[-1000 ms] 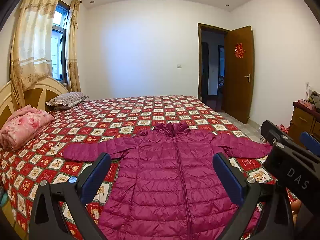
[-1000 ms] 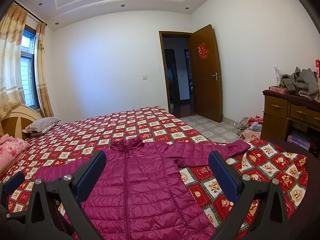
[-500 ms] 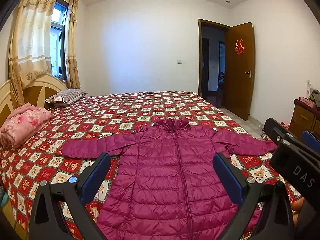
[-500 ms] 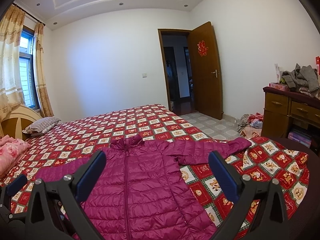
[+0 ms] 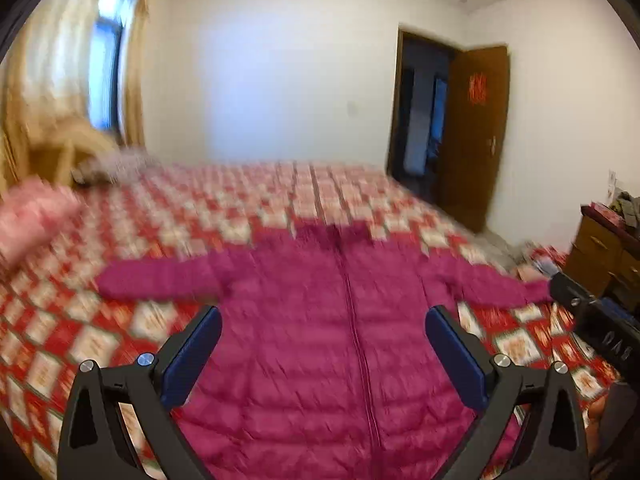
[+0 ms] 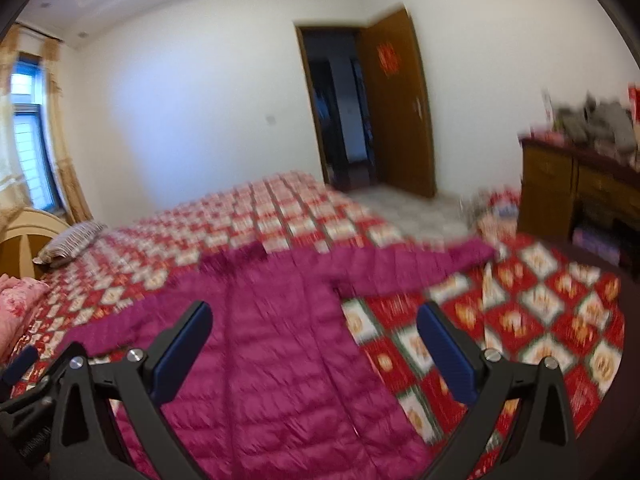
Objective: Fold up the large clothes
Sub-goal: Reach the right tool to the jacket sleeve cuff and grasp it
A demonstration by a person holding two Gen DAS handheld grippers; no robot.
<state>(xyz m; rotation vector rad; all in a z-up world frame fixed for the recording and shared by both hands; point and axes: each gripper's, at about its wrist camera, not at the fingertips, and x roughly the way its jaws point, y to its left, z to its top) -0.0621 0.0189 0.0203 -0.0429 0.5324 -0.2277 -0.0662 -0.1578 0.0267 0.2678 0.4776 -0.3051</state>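
well, both the left gripper (image 5: 323,344) and right gripper (image 6: 314,338) gape wide, holding nothing, above the magenta jacket (image 5: 332,344) spread flat on the checkered bedspread (image 6: 532,312).

**Bedroom around the bed**

A red checked bedspread (image 6: 540,312) covers the bed. At far left lie a striped pillow (image 6: 72,240) and a pink folded quilt (image 6: 18,304). A brown door (image 6: 396,108) stands open at upper centre; a wooden dresser (image 6: 560,184) at right carries grey clothes (image 6: 600,124); a curtained window (image 5: 106,52) at upper left
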